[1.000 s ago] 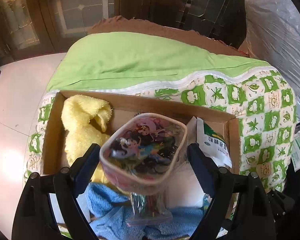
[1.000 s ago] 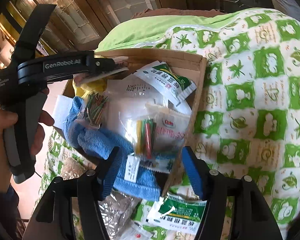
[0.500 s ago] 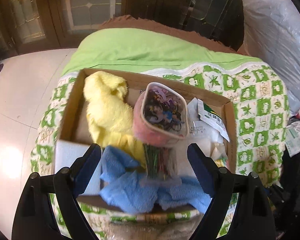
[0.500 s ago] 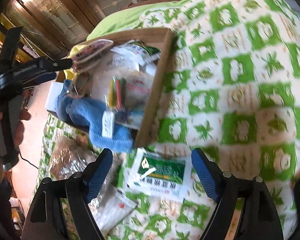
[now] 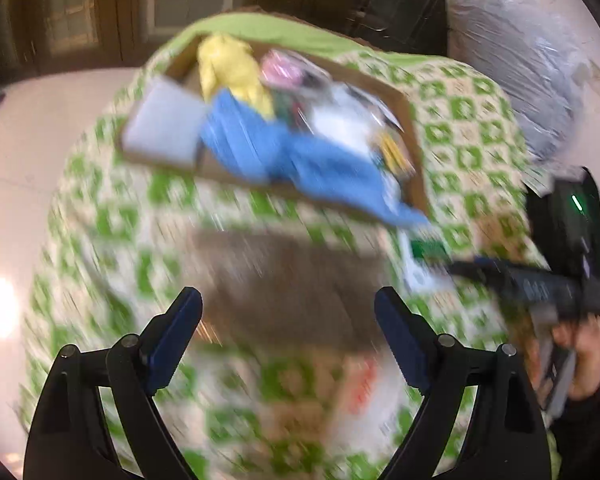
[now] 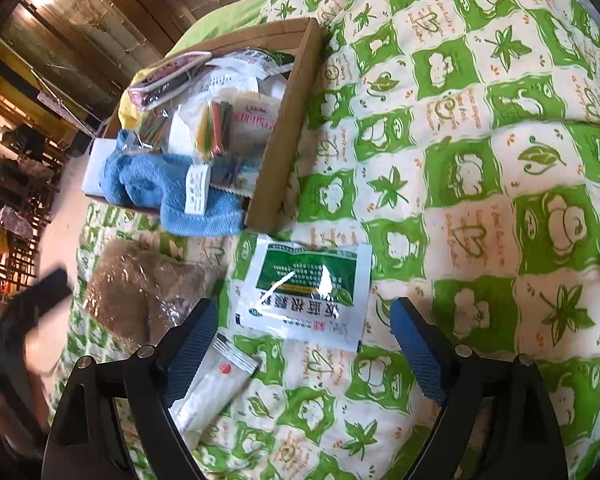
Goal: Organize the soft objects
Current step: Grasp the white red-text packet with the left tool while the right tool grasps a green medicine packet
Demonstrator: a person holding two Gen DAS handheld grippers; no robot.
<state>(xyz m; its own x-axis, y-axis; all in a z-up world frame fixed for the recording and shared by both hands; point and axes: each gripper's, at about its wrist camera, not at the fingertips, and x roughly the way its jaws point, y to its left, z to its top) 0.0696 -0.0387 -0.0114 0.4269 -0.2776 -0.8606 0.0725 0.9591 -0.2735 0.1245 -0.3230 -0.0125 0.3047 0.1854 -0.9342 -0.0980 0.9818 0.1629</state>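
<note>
- Right wrist view: right gripper hangs over the green-and-white patterned quilt, blue-padded jaws spread wide, nothing between them; they have just been opening.
- Flat green-and-white foil sachet lies on the quilt just ahead of the gap between the jaws, untouched.
- Small white plastic packet with a red dot lies by the left-hand jaw, partly under it.
- Clear bag of brown material sits on the quilt left of the sachet, near it.
- Shallow brown cardboard box stands on the quilt beyond the sachet, crowded.
- In the box: blue terry towel with a white label, draped over the near edge; clear packets of coloured sticks; white sachets; pink-trimmed clear pouch at the far end.
- Left wrist view, heavily blurred: left gripper has its jaws wide apart and empty, above the brown bag and quilt.
- Same box seen farther off, with a yellow fluffy towel at the far side, blue towel in front, pink pouch beside the yellow one.
- White flat block fills the box's left corner.
- Person's hand holds the other gripper's handle at right edge.
- Large grey plastic bag sits behind the quilt.
</note>
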